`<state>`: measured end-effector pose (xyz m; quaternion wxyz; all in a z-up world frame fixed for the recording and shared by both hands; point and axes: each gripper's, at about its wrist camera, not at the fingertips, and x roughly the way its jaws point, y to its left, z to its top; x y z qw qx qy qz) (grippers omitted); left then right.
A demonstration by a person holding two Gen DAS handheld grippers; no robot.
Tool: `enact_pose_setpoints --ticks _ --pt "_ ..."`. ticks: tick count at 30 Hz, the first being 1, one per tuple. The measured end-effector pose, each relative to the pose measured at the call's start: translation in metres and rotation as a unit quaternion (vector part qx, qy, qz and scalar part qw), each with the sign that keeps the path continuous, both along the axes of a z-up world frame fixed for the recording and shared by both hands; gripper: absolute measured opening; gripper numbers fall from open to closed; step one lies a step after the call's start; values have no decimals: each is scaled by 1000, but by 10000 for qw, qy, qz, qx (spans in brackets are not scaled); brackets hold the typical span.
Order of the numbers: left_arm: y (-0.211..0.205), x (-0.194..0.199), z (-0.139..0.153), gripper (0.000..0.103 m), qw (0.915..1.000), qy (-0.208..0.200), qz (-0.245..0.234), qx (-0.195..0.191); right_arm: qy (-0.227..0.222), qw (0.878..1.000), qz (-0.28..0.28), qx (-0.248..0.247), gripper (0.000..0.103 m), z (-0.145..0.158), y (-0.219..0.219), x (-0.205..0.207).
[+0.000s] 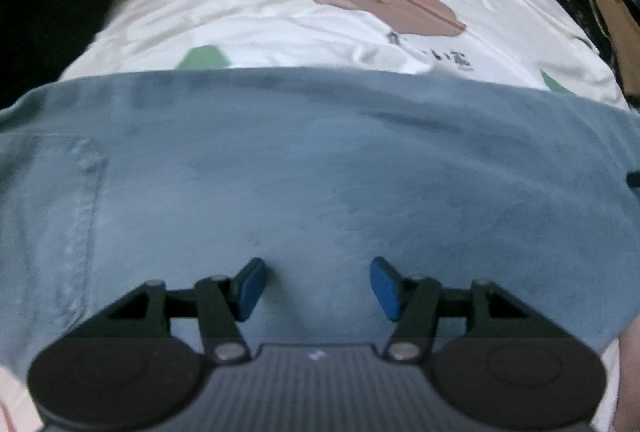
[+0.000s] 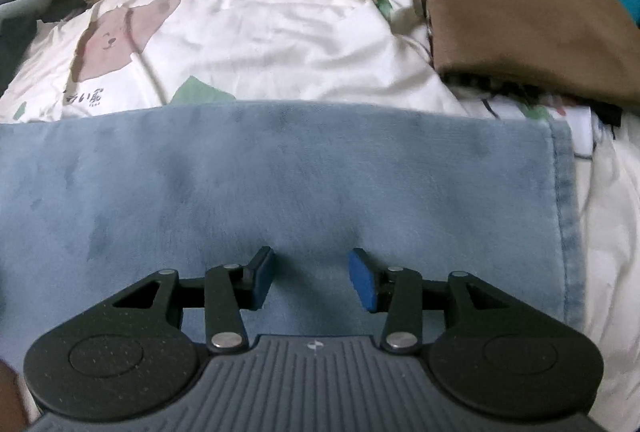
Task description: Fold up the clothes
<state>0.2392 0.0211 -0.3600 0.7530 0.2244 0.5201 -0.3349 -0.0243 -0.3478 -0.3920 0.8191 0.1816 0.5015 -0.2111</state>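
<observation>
In the left wrist view, the left claw [image 1: 316,288] hangs half open and empty over the blue denim garment [image 1: 304,168], which lies flat across the bear-print sheet [image 1: 248,12]. In the right wrist view, the right claw [image 2: 312,280] gapes likewise, holding nothing, near the garment's stitched hem [image 2: 566,216]; a fold looks just laid, so the next move calls for pinching an edge.

Your bed and what lies on it

You have a white bear-print sheet [image 1: 248,12] covering the bed, with blue jeans [image 1: 320,172] spread flat across it and a brown garment [image 2: 520,4] at one side.
</observation>
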Motion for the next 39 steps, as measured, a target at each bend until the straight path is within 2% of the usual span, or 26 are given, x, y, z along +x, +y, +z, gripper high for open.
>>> enact_pose_setpoints --ticks 1,4,8,12,17,20,22,23,26,29,34,36,39 --pt "-4 -1 -1 61 10000 -30 -49 -56 -18 9999 83 -103 55 -1 3 4" --pt "-16 -1 -3 62 9995 -88 -205 -208 -81 9992 283 -268 56 -3 4 20" --pt "-33 -1 -2 62 9984 -173 -457 -273 -194 9993 238 -212 56 -8 -10 42" --pt "-48 1 -1 66 9970 -204 -660 -350 -248 9983 346 -408 58 -11 -12 57" --pt "-79 -5 -3 68 9918 -337 -1204 -256 -325 9983 235 -431 59 -9 -19 69" --pt "-95 0 -4 69 9912 -185 -1290 -217 -212 9985 235 -439 58 -7 -21 78" --pt "-104 2 -3 69 9903 -103 -1373 -163 -210 9984 273 -439 56 -4 -21 78" --pt "-107 2 -1 69 9894 -111 -1442 -138 -238 9985 241 -421 49 -1 -23 76" --pt "-114 4 6 69 9862 -222 -1633 -120 -432 9989 122 -155 46 10 -27 68" --pt "-117 6 11 69 9859 -283 -1644 -124 -645 9973 294 172 47 19 -22 61" --pt "-110 9 29 69 9875 -174 -1564 82 -729 9927 884 376 47 27 6 56" --pt "-109 9 33 69 9856 -92 -1679 158 -732 9906 1063 457 47 25 17 56" --pt "-109 2 32 69 9849 -123 -1711 228 -603 9890 1325 259 48 21 32 57"
